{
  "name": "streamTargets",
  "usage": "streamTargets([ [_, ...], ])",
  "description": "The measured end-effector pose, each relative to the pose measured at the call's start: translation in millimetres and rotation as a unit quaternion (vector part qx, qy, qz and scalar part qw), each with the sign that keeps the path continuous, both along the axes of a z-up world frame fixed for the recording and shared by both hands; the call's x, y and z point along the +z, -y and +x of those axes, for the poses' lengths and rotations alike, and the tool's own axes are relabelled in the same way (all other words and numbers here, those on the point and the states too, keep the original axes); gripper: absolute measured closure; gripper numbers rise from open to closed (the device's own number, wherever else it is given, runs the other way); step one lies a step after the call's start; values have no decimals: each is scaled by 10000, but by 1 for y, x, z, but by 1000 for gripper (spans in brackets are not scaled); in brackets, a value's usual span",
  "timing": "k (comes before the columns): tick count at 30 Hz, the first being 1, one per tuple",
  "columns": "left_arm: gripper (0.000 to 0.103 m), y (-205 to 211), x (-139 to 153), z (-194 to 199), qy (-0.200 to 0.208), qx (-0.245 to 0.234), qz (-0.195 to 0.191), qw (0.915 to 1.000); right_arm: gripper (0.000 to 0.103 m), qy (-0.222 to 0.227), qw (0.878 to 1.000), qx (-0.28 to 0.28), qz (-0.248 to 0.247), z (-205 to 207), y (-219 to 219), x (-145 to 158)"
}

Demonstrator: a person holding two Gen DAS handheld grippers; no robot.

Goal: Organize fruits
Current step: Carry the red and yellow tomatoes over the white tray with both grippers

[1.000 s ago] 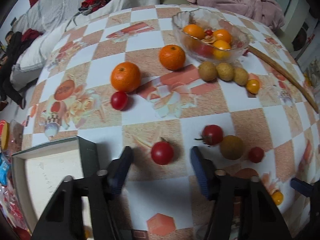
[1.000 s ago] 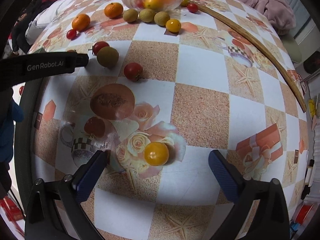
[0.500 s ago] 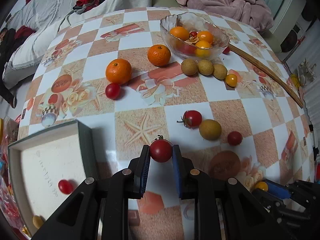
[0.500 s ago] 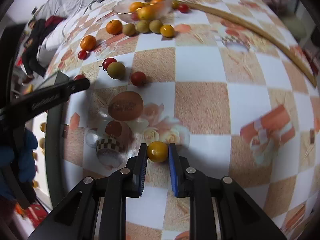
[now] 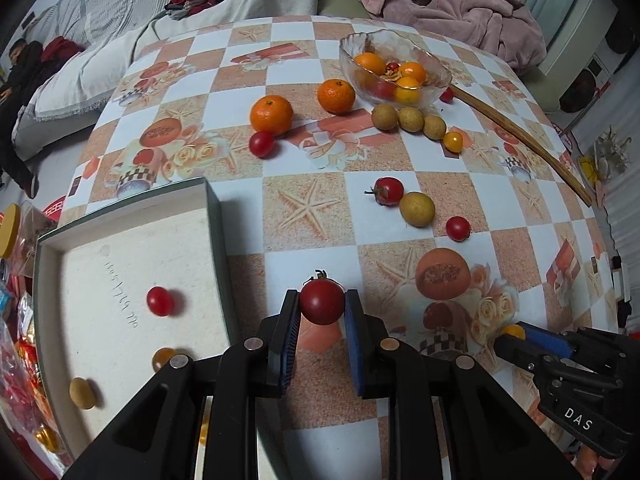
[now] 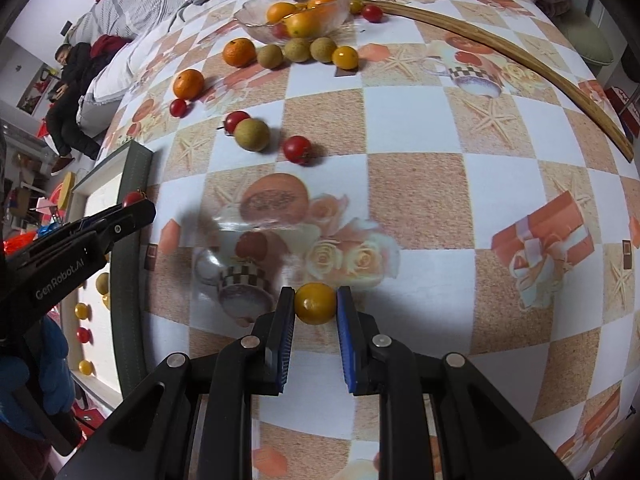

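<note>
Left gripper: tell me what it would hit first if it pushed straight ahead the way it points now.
The left gripper, shut on a red tomato, points across bare tablecloth. Farther along that line sits an orange; depth is unclear, so it might pass over it.

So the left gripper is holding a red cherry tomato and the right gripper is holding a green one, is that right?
Not quite: the right gripper holds a yellow cherry tomato, not green, as the right wrist view shows. The left gripper does hold a red cherry tomato.

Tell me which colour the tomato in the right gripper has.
Yellow tomato; the right wrist view shows it best.
</note>
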State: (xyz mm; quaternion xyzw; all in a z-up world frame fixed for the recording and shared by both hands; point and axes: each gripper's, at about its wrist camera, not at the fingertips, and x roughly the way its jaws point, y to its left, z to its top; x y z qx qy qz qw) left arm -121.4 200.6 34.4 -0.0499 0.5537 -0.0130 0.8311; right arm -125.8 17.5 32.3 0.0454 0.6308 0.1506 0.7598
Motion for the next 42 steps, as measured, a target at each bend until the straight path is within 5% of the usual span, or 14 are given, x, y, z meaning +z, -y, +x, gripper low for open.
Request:
streamTargets([
  [24,79,-95,24,-34,315,811,-78,9962,80,254,9968,751,35,1,-96,28],
  [42,79,-167,8,-52,206,1373,52,9903,80,324,9910,1286,188,7,-174,35],
])
